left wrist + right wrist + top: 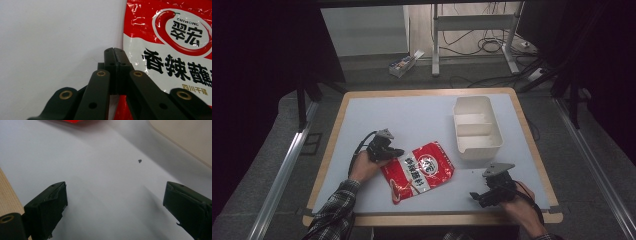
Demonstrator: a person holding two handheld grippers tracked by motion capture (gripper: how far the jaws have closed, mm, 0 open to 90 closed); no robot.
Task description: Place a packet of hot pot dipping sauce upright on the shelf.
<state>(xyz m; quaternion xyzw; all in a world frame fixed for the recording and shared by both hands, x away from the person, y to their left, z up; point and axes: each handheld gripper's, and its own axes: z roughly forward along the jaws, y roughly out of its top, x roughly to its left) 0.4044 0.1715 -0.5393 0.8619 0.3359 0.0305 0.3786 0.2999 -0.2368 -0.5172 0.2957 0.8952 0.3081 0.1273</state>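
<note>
Left claw [113, 50] jaws pressed together at left edge of glossy red-and-white seasoning packet [419, 170]. Right claw [476, 196] jaws wide apart over pale desk [412, 115], near right.

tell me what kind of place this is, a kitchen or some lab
Most likely a lab or recording setup, not a kitchen: a worktable hemmed by dark curtains, loose cables on the floor, and handheld grippers, left and right.
</note>
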